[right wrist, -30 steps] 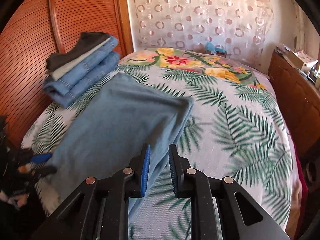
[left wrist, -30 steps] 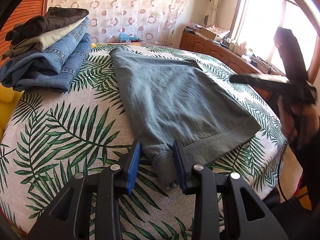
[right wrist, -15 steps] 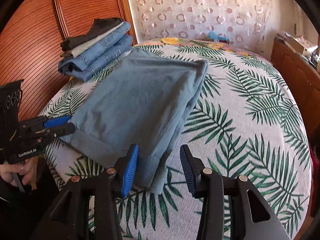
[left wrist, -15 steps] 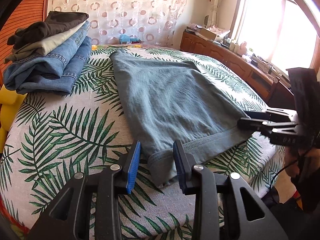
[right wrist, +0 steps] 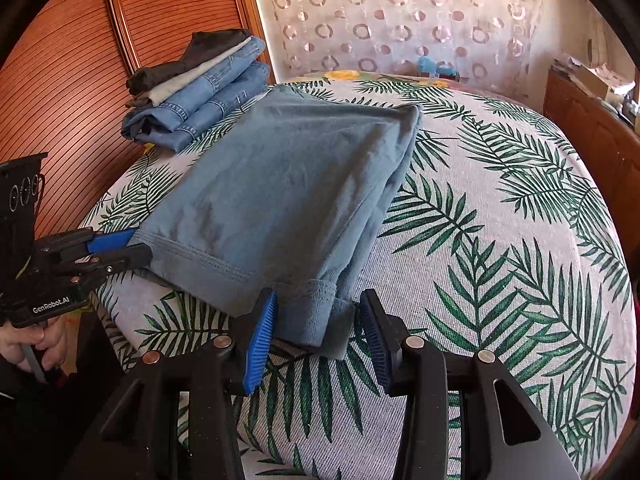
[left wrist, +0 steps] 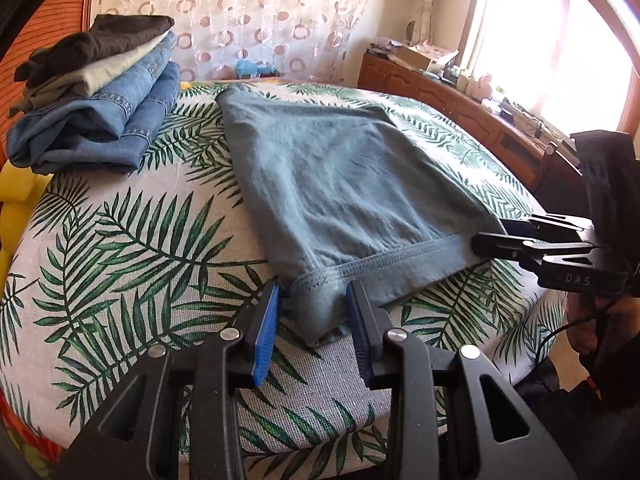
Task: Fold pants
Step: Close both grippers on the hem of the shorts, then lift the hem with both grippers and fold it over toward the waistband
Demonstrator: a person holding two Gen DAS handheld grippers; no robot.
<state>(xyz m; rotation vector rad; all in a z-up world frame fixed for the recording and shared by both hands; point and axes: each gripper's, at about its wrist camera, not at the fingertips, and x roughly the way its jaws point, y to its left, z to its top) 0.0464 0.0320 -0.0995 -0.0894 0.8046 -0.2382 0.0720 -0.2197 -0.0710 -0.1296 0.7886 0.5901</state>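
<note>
Since a second ago the right gripper (left wrist: pixel 486 236) has swung in from high at the window side and come down to the far corner of the pants' hem, and its jaws have just been opening, while the left gripper (left wrist: pixel 312 328) has kept its place. Seen from the left wrist, the left gripper's blue pads (left wrist: pixel 265 334) stand apart on either side of the near hem corner of the grey-blue pants (left wrist: pixel 340 184); the cloth lies between them, but I cannot tell whether they press on it. Ahead of it the pants stretch flat away over the leaf-print bedcover (left wrist: pixel 120 240), the stitched hem running rightward to the other gripper. Left of the jaws the cover is bare up to a stack of folded jeans (left wrist: pixel 100 120) lying far ahead-left, well apart from the pants; the bed's edge drops away just below the gripper. Seen from the right wrist, the right gripper (right wrist: pixel 316 340) is released, its jaws set wide around the folded hem corner of the pants (right wrist: pixel 288 176) with a gap showing beside the right pad. To its right lies a broad stretch of bare bedcover (right wrist: pixel 500 260), reaching to a wooden cabinet (right wrist: pixel 592 128) at the far right. Far to its left the left gripper (right wrist: pixel 132 248) meets the other hem corner at the bed's edge, a hand (right wrist: pixel 36 344) below it, and beyond that a wooden headboard (right wrist: pixel 80 60).
</note>
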